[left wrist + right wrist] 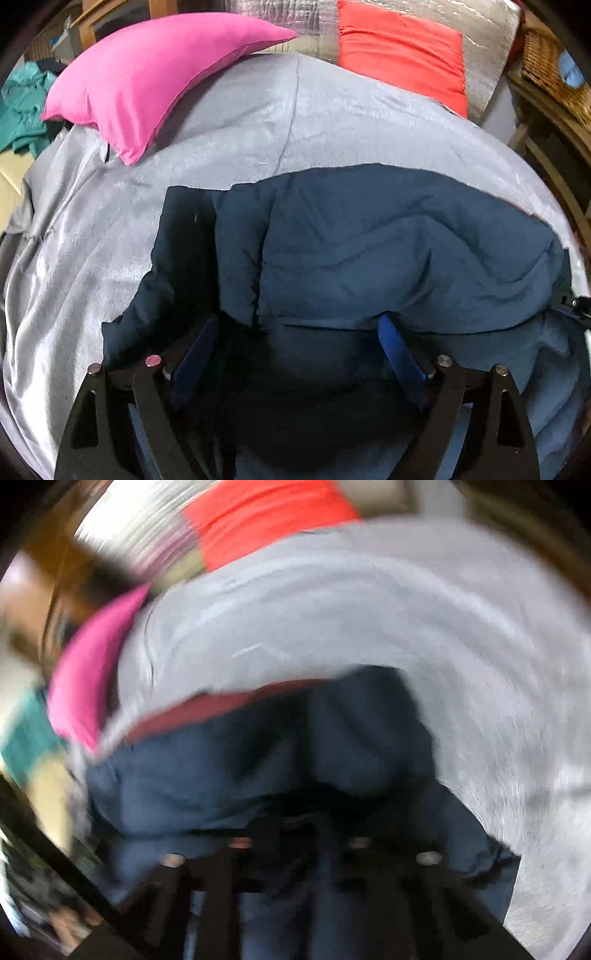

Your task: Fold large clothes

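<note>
Two grippers are working the navy garment (369, 236) on the grey bedspread (229, 122): left gripper (299, 332) spreading wide, right gripper (299, 834) seemingly pinching fabric for folding.

left fingers (399, 350) apart (right together)

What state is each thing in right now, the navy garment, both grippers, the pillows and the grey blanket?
Navy garment: bunched, partly folded on the blanket.
Left gripper: open over the garment.
Right gripper: shut; picture blurred.
Pink pillow: lying on the blanket.
Red pillow: propped behind.
Grey blanket: spread, wrinkled.
</note>
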The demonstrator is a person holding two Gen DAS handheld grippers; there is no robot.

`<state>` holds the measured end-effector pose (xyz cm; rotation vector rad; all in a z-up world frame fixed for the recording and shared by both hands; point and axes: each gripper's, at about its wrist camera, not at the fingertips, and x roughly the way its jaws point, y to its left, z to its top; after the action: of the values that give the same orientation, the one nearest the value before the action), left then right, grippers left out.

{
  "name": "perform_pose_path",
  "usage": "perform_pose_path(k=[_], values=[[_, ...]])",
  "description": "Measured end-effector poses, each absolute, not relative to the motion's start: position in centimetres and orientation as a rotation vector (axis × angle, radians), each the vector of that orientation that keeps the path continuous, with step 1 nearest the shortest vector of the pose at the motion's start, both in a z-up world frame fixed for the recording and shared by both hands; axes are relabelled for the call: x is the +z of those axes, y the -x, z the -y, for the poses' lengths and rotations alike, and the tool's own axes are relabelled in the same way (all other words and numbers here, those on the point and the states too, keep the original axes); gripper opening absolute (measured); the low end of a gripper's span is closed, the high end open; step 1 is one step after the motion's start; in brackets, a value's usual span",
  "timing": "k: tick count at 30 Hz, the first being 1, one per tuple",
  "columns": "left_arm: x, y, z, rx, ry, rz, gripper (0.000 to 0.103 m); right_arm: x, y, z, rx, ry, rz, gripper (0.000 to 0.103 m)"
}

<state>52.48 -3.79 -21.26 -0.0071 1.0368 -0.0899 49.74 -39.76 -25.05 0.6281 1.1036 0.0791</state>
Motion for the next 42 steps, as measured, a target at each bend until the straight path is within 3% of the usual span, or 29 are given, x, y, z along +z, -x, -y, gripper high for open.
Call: perform_pose_path(k=[3, 8, 10, 13, 18, 21, 22, 23, 24, 28, 30, 31, 32, 35, 39, 42], values=[[-18.7, -52.0, 2.9, -0.134, 0.076, -0.974, 0.089, -23.5, -49.3, 39.1, 0.049, -0.609, -1.068, 0.020], [-17.1, -54.5, 3.6, -0.107, 0.044, -0.915, 0.090, -18.2, -52.0, 30.6, 0.209, -0.362, -0.951, 0.020], [-18.0, -55.4, 3.2, -0.076, 0.069, -0.931, 0.090, -19.5, -54.1, 28.5, 0.185, -0.292, -1.002, 0.017], [-20.7, -57.1, 2.0, -0.047, 0.136, -1.000, 0.092, -22.9, -56.2, 29.5, 0.095, -0.309, -1.085, 0.000], [-21.6, -57.0, 2.3, 0.016, 0.115, -0.993, 0.092, -22.4, -56.1, 30.6, 0.109, -0.322, -1.092, 0.000], [-19.5, -55.4, 1.4, -0.007, 0.110, -0.973, 0.092, -19.2, -53.5, 32.8, 0.121, -0.317, -1.008, 0.016], [-19.0, -54.9, 0.9, -0.012, 0.095, -0.964, 0.092, -18.0, -52.1, 34.0, 0.097, -0.295, -0.977, 0.040], [-18.7, -54.5, 0.3, 0.001, 0.072, -0.956, 0.092, -17.5, -51.2, 34.9, 0.063, -0.279, -0.963, 0.079], [-18.7, -53.9, -0.4, 0.038, 0.032, -0.959, 0.092, -17.0, -50.2, 36.4, 0.013, -0.276, -0.947, 0.083], [-19.9, -52.9, -2.8, 0.091, 0.002, -0.990, 0.092, -17.0, -48.3, 40.8, -0.055, -0.366, -0.932, 0.081], [-21.1, -53.5, -4.0, 0.130, 0.010, -1.034, 0.092, -18.5, -49.0, 41.6, -0.066, -0.378, -0.982, 0.075], [-21.5, -53.9, -4.6, 0.132, 0.032, -1.056, 0.093, -19.9, -49.6, 41.9, -0.089, -0.372, -1.025, 0.057], [-21.9, -54.2, -5.2, 0.122, 0.075, -1.081, 0.094, -21.3, -50.3, 41.6, -0.081, -0.388, -1.064, 0.030], [-22.7, -54.7, -6.7, 0.097, 0.200, -1.120, 0.094, -22.0, -50.3, 41.7, -0.067, -0.388, -1.081, 0.019], [-23.9, -55.6, -6.8, 0.075, 0.215, -1.112, 0.097, -24.6, -51.2, 42.0, -0.130, -0.366, -1.145, 0.016], [-22.6, -55.3, -6.9, 0.100, 0.224, -1.112, 0.096, -23.0, -50.7, 40.7, -0.167, -0.267, -1.114, 0.016]])
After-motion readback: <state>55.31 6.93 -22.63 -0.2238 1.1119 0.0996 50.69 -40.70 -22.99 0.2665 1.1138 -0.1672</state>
